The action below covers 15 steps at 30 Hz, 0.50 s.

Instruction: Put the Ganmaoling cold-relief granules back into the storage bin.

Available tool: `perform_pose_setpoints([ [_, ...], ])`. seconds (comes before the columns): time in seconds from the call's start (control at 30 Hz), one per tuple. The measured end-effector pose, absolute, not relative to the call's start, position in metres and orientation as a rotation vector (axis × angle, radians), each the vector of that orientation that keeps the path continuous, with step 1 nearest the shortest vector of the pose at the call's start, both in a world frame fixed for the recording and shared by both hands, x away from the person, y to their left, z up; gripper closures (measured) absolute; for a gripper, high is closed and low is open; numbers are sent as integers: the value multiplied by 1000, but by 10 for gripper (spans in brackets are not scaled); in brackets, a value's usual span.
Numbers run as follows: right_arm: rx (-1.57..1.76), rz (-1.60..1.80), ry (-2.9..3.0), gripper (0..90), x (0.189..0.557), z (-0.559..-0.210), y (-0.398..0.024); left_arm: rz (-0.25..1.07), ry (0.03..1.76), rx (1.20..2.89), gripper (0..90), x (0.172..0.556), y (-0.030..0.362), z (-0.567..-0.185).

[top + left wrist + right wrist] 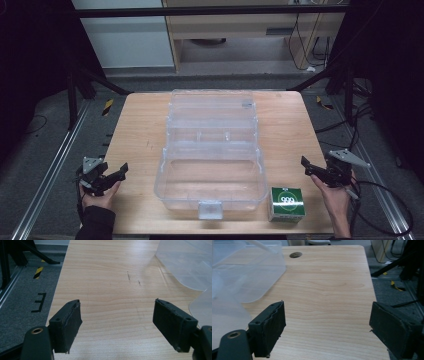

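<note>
Wooden table (140, 130) bears one clear box (212, 155), one green carton (286, 204).

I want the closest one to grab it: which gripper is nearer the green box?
Right. The right gripper is just beside the green box; the left gripper is across the clear container.

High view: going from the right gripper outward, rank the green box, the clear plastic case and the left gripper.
From the right gripper:
1. Green box, just beside it, at the table's near right edge.
2. Clear plastic case, lid open, mid-table.
3. Left gripper, at the table's left edge.
</note>
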State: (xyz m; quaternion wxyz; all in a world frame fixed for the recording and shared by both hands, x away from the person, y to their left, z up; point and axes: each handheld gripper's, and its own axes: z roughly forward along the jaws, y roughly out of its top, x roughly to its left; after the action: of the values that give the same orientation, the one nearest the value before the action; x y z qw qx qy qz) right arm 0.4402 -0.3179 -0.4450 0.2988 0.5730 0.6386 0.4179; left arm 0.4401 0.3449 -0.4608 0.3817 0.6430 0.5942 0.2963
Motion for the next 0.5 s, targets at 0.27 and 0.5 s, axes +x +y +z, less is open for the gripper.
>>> perform_pose_setpoints([
  [0.27, 1406, 1156, 1866, 134, 439, -433, -313, 792, 1529, 1631, 234, 439, 346, -463],
  [0.5, 1308, 1183, 1959, 130, 435, -417, -308, 796, 1541, 1641, 234, 440, 348, -465],
])
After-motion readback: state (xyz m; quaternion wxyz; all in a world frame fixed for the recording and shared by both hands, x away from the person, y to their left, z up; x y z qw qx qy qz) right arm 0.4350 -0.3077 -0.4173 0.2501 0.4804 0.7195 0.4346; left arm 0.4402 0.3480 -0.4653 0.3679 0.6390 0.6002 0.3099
